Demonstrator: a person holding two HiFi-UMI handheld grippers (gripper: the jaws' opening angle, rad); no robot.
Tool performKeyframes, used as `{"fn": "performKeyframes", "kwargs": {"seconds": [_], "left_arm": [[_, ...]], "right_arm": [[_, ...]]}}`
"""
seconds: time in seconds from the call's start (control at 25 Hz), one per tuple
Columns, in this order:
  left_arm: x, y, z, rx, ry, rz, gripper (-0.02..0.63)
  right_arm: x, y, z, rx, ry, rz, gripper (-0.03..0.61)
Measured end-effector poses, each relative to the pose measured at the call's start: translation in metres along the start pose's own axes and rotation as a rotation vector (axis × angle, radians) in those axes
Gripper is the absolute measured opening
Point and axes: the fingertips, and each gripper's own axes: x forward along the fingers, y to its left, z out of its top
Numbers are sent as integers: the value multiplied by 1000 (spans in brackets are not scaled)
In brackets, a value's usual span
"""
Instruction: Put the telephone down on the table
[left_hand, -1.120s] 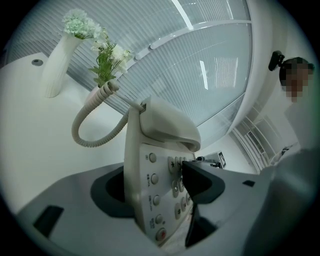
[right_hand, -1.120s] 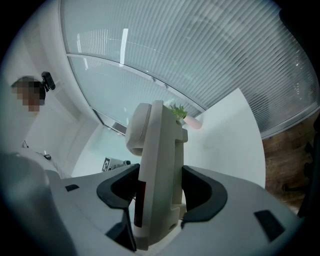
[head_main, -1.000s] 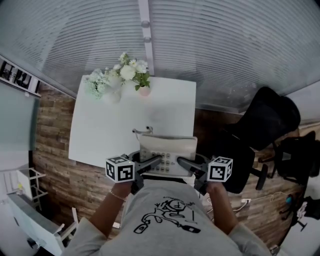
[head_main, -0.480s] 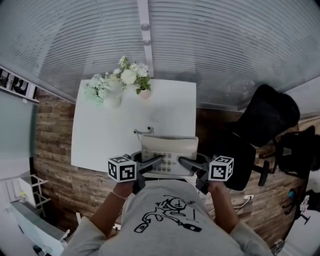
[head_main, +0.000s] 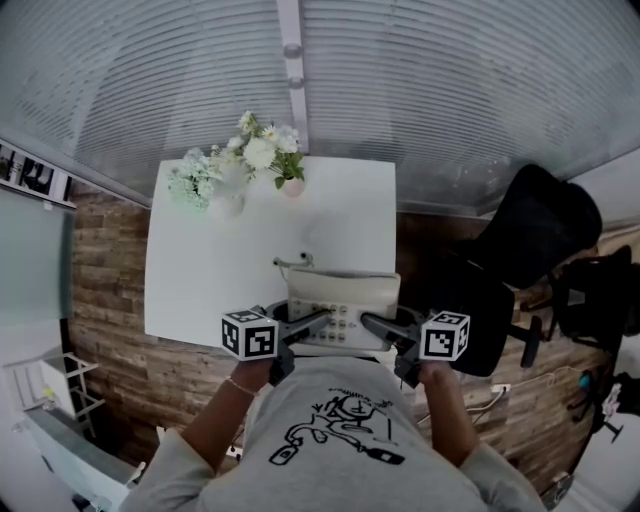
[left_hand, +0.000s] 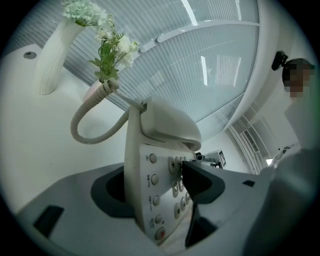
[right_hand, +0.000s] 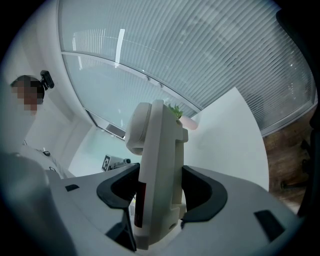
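Note:
A cream desk telephone (head_main: 340, 308) with its handset on top and a coiled cord (left_hand: 95, 131) hangs over the near edge of the white table (head_main: 220, 270). My left gripper (head_main: 312, 324) is shut on the phone's left side, one pad on the keypad (left_hand: 172, 187) and one under the body. The right gripper (head_main: 372, 325) is shut on the right side (right_hand: 157, 180), a dark pad on each face. The two marker cubes (head_main: 248, 335) (head_main: 444, 336) sit just in front of the person's chest.
A white vase of flowers (head_main: 222, 175) and a pink pot with white blooms (head_main: 285, 165) stand at the table's far edge. A black office chair (head_main: 520, 260) is to the right of the table. Ribbed glass wall behind, wood floor around.
The phone and both grippers have shifted only slightly rightward in the head view; the grip is unchanged.

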Motion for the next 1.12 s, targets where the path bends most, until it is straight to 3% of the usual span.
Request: {"fn": "performKeyframes", "kwargs": {"seconds": [1.12], "left_arm": [[34,67,-22,-79,67,10,286]], "right_arm": [[26,-68,-18,78,36,-46,277]]}}
